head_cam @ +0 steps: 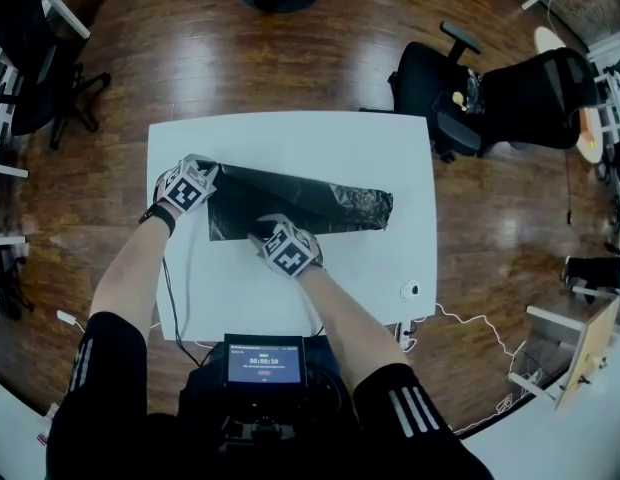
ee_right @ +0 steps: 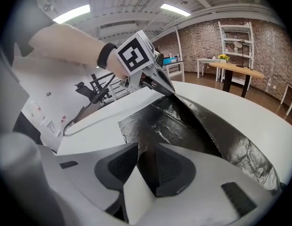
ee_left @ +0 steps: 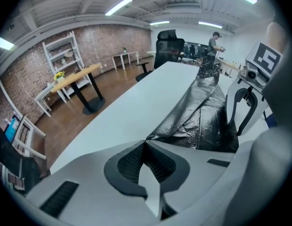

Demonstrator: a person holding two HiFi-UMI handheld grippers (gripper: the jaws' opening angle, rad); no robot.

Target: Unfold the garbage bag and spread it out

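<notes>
L gripper (head_cam: 202, 171), table's (head_cam: 290, 138) left side: jaws shut on far-left corner of black garbage bag (head_cam: 310, 206), corner raised off the table. Bag lies part-folded across table's middle. R gripper (head_cam: 266, 230), toward table's near edge: jaws pinched on bag's near edge. Head view: marker cubes hide both pinch spots.

No legible text; digits on screen (head_cam: 264, 361) too small.

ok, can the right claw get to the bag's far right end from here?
Probably: only bare table beside that stretch, nothing blocks it. But the right claw is shut on the bag's near edge and must let go first.
</notes>
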